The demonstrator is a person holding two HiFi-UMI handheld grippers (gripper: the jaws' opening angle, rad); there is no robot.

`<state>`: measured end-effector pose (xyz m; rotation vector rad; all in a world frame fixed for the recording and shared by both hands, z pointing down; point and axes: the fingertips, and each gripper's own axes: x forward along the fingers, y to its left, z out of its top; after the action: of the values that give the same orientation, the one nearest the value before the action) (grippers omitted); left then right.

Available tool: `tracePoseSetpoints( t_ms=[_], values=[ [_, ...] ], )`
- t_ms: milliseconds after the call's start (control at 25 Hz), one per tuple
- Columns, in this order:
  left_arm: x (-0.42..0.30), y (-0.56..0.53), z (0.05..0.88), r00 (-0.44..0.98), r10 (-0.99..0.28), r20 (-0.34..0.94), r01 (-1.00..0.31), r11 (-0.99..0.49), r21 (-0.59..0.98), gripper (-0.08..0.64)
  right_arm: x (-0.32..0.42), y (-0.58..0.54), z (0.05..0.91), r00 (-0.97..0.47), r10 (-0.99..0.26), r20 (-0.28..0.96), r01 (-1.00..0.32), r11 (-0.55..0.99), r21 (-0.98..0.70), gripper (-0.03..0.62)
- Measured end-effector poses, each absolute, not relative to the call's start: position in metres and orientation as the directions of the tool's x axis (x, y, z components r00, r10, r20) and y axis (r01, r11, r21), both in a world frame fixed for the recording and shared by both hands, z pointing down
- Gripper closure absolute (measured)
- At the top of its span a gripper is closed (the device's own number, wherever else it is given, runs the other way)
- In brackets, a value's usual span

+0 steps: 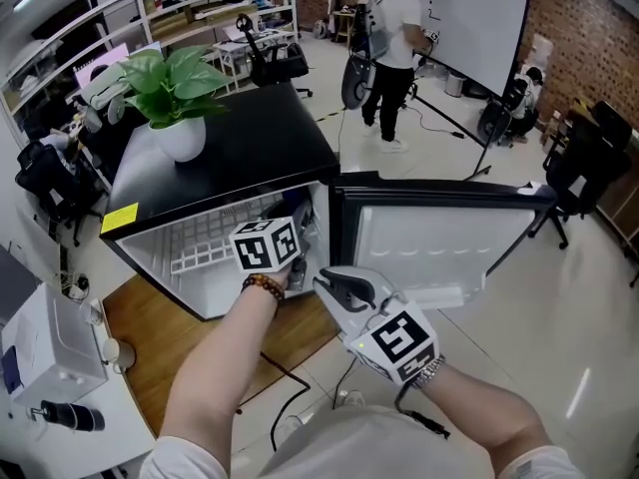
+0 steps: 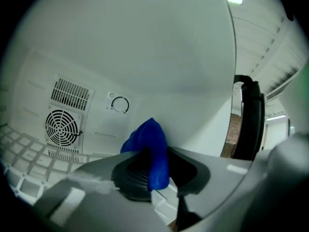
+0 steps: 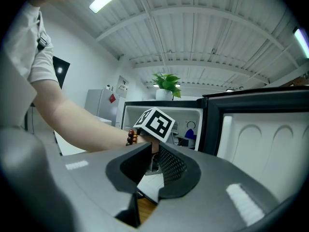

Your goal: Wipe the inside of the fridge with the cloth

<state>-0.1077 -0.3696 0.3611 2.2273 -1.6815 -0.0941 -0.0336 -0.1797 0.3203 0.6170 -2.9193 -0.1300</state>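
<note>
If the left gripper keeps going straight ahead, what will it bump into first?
Probably the fridge's white back wall, near the round dial; the blue cloth in the left gripper would touch first.

Person's dress and hand-held tools. The left gripper [image 2: 157, 173] and right gripper [image 1: 339, 289] have smooth grey moulded shells, and the inner faces of their jaws are lined with dark pads [image 3: 170, 166] of fine mesh texture. Each gripper carries a white cube printed with bold black square markers: the left cube [image 1: 267, 244] and the right cube [image 1: 403, 339]. A thin black cable [image 1: 421, 421] trails from the right gripper. The left wrist wears a bracelet of round brown beads [image 1: 264, 284], and the right wrist a silvery metal band [image 1: 430, 371]. The clothing is pale: short white sleeves [image 1: 186, 459] end above the elbows.
</note>
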Motion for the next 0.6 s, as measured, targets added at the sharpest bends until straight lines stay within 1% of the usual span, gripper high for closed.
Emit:
tracePoseSetpoints(
  t_ms=[600],
  values=[
    [-0.084,-0.329,0.358,0.386,-0.908,0.161,-0.895,-0.327,0.304,0.477,-0.029,-0.161,0.316,-0.885,-0.447,0.127,-0.432,0.892,0.133,0.543]
  ],
)
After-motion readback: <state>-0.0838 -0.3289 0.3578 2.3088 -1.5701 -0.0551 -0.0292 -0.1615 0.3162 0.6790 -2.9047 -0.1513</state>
